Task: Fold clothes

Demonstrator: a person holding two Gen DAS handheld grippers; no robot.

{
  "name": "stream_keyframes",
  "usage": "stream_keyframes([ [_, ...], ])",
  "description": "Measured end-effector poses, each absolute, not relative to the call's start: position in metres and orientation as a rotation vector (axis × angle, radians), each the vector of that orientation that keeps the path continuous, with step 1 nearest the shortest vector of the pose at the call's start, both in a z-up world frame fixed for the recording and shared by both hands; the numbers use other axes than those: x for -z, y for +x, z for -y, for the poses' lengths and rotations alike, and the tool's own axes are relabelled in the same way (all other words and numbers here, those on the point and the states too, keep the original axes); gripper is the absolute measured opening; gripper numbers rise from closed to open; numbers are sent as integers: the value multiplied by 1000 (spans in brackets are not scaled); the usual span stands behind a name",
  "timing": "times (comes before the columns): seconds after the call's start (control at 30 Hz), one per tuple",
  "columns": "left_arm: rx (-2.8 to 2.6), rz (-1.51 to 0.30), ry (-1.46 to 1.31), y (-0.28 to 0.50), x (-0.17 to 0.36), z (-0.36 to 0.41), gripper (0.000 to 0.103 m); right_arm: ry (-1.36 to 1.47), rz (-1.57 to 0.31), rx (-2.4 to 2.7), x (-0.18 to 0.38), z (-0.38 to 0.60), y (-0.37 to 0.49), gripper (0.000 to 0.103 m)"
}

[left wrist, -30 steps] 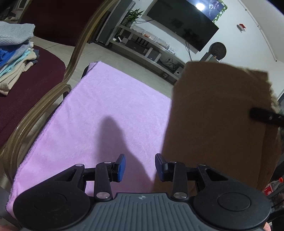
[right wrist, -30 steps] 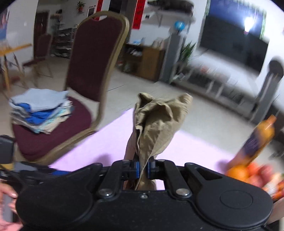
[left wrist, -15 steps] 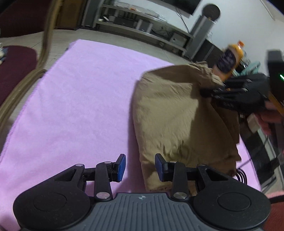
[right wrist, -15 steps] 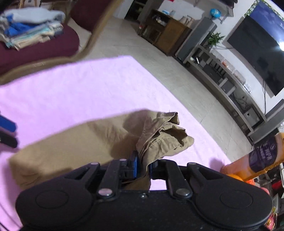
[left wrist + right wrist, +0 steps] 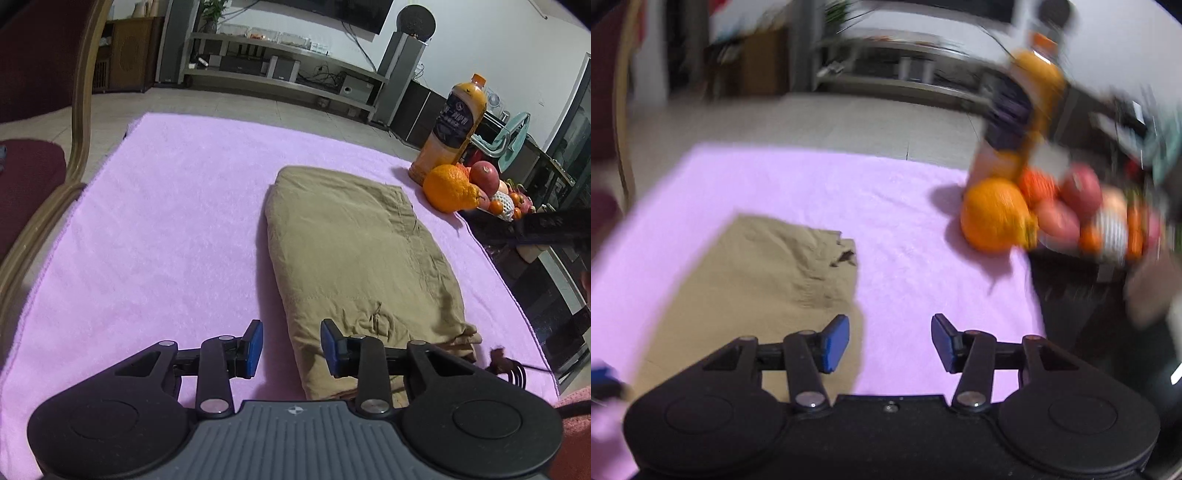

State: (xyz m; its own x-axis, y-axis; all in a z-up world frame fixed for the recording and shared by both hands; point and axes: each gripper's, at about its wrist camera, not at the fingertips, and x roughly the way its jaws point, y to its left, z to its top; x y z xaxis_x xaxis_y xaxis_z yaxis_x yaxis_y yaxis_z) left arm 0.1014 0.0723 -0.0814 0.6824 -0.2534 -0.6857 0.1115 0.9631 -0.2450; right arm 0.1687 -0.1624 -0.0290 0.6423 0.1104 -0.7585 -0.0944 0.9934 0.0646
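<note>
Half a second ago the right gripper [image 5: 890, 341] pinched the khaki garment [image 5: 362, 258]; now its fingers [image 5: 834, 343] are spread and empty, and the garment lies folded flat on the pink cloth [image 5: 166, 229] covering the desk. The left gripper [image 5: 291, 347] hangs with fingers apart, empty, at the garment's near left edge. The right view is blurred.

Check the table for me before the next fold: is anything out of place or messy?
Mostly tidy. The khaki garment lies flat on the pink towel, but its near right corner is bunched. Fruit and a juice bottle crowd the towel's far corner.
</note>
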Motion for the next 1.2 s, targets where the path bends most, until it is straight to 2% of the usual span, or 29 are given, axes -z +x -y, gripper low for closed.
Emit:
stream_keyframes([
  [0.1,226,-746,-124,103,68,-65,22,108,-861,-177,37,168,144,46],
  [0.2,273,-717,-16,108,64,-45,20,99,-816,-322,54,163,131,22],
  [0.23,300,-718,20,110,68,-37,20,98,-822,-401,59,159,130,19],
  [0.37,401,-782,119,119,100,-10,16,-157,-834,-598,76,118,121,18],
  [0.43,399,-812,179,116,120,-3,16,-243,-918,-597,94,109,120,17],
  [0.63,379,-850,147,115,127,-10,17,-227,-962,-557,105,119,116,16],
  [0.73,353,-823,167,108,118,-9,17,-205,-903,-547,90,125,111,17],
  [0.8,353,-779,170,101,104,-7,17,-190,-862,-540,80,130,108,25],
  [0.9,366,-694,131,97,77,-9,21,-66,-726,-491,57,154,105,52],
  [0.93,355,-676,120,101,71,-10,22,-26,-707,-461,54,161,109,53],
  [1.07,298,-685,127,133,76,-10,22,65,-714,-394,59,167,137,49],
  [1.13,276,-707,138,151,86,-10,18,96,-731,-371,64,166,154,32],
  [1.2,254,-729,149,169,95,-9,15,143,-748,-367,69,165,170,28],
])
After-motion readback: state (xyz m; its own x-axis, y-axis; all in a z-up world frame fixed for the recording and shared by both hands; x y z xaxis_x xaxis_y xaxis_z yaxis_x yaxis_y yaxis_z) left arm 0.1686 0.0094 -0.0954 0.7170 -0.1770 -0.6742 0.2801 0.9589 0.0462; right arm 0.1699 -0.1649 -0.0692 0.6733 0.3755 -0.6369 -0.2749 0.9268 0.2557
